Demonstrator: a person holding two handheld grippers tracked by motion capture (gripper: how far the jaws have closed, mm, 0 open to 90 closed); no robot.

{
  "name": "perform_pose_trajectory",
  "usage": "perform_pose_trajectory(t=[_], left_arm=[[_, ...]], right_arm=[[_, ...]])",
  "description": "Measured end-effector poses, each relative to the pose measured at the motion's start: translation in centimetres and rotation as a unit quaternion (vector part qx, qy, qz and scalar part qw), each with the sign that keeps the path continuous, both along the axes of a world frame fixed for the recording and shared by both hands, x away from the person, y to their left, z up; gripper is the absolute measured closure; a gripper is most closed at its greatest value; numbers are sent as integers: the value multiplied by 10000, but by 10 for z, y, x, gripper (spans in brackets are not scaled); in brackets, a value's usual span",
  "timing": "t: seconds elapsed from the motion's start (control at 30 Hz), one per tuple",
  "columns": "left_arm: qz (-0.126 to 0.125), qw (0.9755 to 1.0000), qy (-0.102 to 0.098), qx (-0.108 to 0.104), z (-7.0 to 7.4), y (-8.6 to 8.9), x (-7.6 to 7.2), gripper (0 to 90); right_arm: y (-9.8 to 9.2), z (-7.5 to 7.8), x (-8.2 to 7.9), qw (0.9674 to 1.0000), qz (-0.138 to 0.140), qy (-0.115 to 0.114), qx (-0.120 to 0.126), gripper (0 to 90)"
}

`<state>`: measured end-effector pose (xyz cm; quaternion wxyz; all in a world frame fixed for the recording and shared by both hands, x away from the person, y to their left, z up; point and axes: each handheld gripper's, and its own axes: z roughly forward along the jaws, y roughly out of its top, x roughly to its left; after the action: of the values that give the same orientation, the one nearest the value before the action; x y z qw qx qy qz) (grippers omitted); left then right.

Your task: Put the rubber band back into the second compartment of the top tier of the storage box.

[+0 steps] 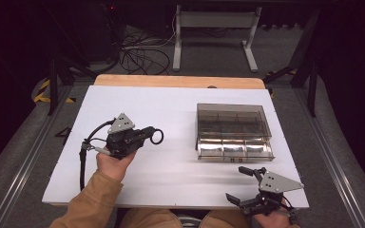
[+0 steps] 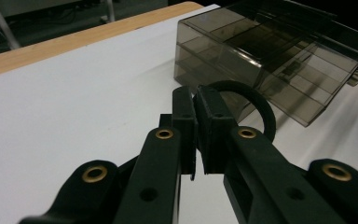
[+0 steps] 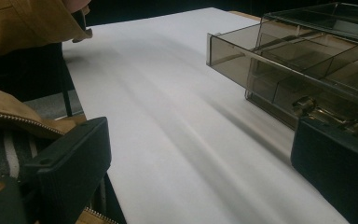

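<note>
Black rubber-like ring point(image 1: 157, 137) is pinched at its near edge by the left tool point(image 1: 148, 135), jaws clenched on it; ring held above the white bench point(image 1: 171, 166), left of centre, well apart from the box. In the left gripper view the ring point(image 2: 261, 105) sticks out beyond the closed jaws, with the box behind it.

Centre-right: smoky clear plastic organiser box point(image 1: 233, 128), several tiers, bottom drawer point(image 1: 234, 149) pulled out toward the person, its compartments exposed. Drawer contents unclear; something small and metallic glints in the drawer in the right gripper view, cannot identify.

Right: right tool point(image 1: 245, 184) near the bench's front edge, just in front of the drawer, jaws spread wide, holding nothing.

Judged step: carry ring rightward to the open drawer. To do well: keep the pinch firm, since only the rim is gripped and the ring could swing. Approach from above the drawer, not the box top. Lower into one compartment before releasing. Right tool could steady the drawer front if it slides.
</note>
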<state>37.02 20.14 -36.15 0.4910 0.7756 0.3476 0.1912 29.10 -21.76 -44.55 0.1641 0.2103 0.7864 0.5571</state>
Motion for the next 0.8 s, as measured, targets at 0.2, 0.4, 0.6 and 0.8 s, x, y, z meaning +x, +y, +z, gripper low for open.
perform_pose_trajectory(t=[0.2,0.4,0.6,0.8], left_arm=[[-141,9999,24,-69,5,-11,1,859],[-279,9996,0,-40,9,-21,1,858],[-402,9992,9,-52,11,-33,1,859],[-536,9985,5,-55,14,-45,2,859]], right_arm=[[0,0,0,10000,22,19,-4,57],[0,0,1,10000,30,10,-14,57],[0,0,0,10000,40,24,-16,57],[0,0,0,10000,48,28,-20,57]])
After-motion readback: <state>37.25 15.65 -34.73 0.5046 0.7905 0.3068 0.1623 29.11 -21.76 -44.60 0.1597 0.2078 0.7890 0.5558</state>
